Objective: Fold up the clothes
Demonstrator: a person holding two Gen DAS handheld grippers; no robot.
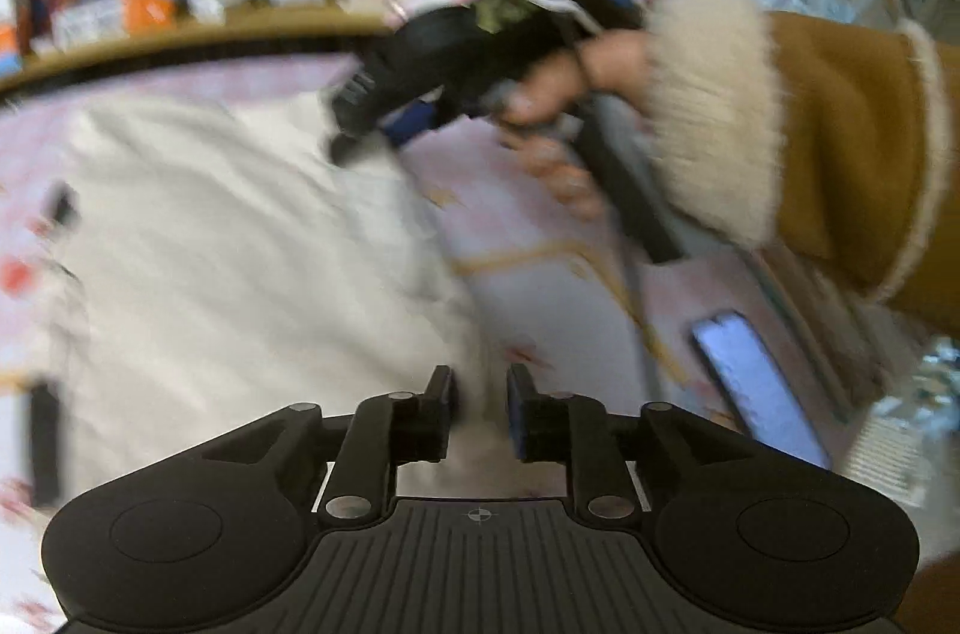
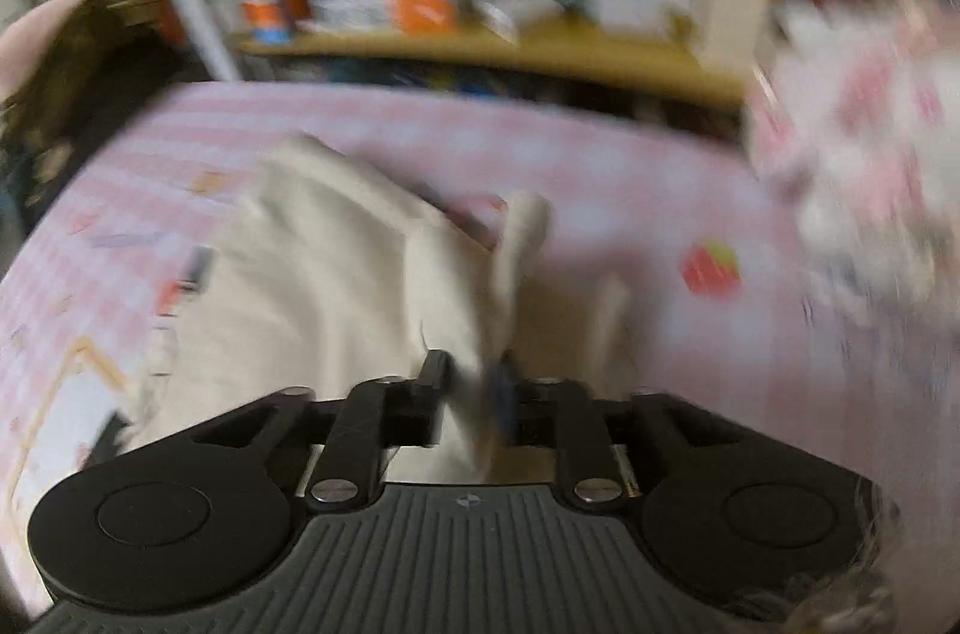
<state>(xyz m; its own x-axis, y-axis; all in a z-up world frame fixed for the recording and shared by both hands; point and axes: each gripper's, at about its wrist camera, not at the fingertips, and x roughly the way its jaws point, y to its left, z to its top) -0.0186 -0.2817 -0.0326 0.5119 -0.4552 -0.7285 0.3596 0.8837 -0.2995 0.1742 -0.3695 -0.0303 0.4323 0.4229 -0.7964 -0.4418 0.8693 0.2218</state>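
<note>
A white garment [image 1: 240, 238] lies spread on a pink checked sheet [image 1: 540, 214]. My left gripper [image 1: 480, 412] sits at its near right edge, the jaws close together with white cloth in the narrow gap. In the left wrist view the right gripper [image 1: 345, 141] is held by a hand [image 1: 552, 93] in a brown sleeve, with its tips at the garment's far edge. In the right wrist view my right gripper [image 2: 471, 388] is shut on a raised fold of the white garment [image 2: 336, 286]. Both views are blurred.
A wooden shelf [image 1: 198, 27] packed with books and boxes runs behind the bed. A phone [image 1: 756, 394] lies on the sheet at the right. A pink patterned bundle [image 2: 852, 190] sits at the far right. A dark object [image 1: 45, 442] lies at the left.
</note>
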